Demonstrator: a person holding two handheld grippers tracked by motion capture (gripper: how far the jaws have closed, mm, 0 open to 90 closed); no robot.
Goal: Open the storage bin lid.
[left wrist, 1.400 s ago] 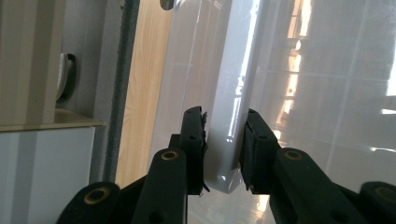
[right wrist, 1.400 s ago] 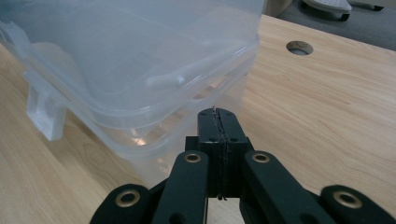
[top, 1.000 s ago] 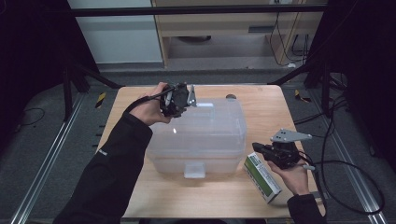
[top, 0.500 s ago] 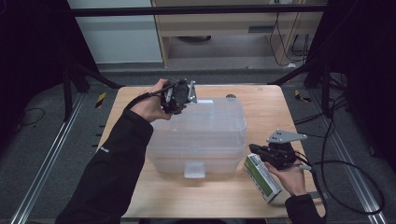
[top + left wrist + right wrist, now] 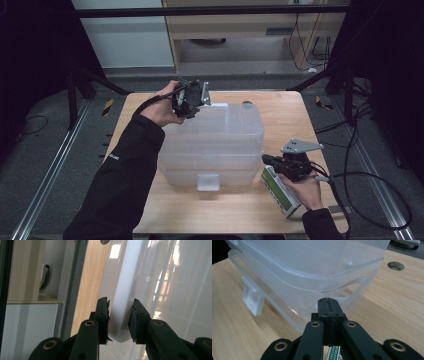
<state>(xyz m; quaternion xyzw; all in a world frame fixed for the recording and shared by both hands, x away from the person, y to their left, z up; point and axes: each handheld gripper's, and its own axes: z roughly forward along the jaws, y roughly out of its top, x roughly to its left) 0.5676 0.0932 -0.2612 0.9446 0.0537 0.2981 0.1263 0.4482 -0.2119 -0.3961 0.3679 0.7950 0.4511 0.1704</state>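
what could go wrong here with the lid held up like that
The left gripper pinches only the lid's thin far rim, so the tilted lid could slip free and drop onto the clear bin. The right gripper, shut with nothing between its jaws, sits close against the bin's corner above the green and white carton; a nudge could shove either.

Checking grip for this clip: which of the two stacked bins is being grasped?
The upper clear plastic bin; the left tool clamps its far rim.
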